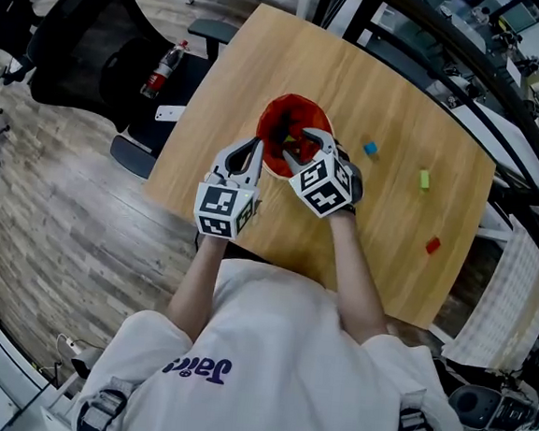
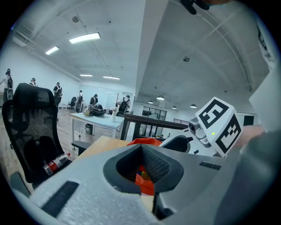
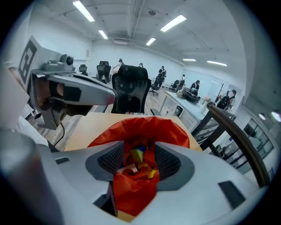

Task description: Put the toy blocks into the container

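A red fabric bag [image 1: 280,117] stands open in the middle of the wooden table [image 1: 264,59], with several coloured blocks [image 3: 137,154] inside it. My left gripper [image 1: 254,154] is at the bag's near left rim; in the left gripper view its jaws [image 2: 141,169] are closed on the red fabric [image 2: 145,184]. My right gripper [image 1: 303,153] points down into the bag's mouth [image 3: 145,125], and its jaws [image 3: 138,159] are open, the pads apart over the blocks. A blue block [image 1: 370,147], a green block [image 1: 424,179] and a red block [image 1: 433,244] lie on the table to the right.
A black office chair [image 1: 97,45] with a red-labelled bottle [image 1: 162,69] on its seat stands left of the table. Dark metal frames [image 1: 505,99] run along the table's far right side. People stand far off in the room.
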A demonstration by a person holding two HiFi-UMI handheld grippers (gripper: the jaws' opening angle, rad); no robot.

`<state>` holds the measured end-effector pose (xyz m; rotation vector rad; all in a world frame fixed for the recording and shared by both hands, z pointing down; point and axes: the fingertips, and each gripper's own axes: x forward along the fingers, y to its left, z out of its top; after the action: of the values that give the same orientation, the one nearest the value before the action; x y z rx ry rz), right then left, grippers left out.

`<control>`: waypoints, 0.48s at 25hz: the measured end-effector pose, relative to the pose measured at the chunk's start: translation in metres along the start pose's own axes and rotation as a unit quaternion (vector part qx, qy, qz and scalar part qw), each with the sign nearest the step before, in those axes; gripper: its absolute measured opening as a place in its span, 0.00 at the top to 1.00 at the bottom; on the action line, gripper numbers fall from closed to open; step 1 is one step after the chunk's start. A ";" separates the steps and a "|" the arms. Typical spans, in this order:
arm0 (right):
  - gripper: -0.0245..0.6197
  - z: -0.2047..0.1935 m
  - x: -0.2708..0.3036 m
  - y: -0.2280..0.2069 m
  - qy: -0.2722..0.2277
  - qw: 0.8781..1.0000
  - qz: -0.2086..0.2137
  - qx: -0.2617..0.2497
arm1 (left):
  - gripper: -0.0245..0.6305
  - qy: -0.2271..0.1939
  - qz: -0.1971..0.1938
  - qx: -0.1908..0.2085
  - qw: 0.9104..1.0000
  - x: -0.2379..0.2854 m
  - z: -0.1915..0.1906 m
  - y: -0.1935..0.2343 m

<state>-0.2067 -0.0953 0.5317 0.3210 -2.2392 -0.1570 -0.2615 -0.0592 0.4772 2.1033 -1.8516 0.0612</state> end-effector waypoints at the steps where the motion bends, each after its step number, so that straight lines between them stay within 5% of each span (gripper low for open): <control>1: 0.63 0.000 0.000 0.000 -0.004 1.000 0.002 0.004 | 0.95 0.000 -0.001 0.000 1.000 0.001 -0.001 0.001; 12: 0.63 -0.023 -0.045 -0.024 -0.050 0.996 -0.049 0.056 | 0.95 0.001 -0.046 0.024 0.999 0.020 0.006 -0.045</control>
<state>-0.1573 -0.1054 0.5078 0.4944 -2.3380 -0.1012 -0.2161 -0.0753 0.4669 2.2181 -1.7658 0.0853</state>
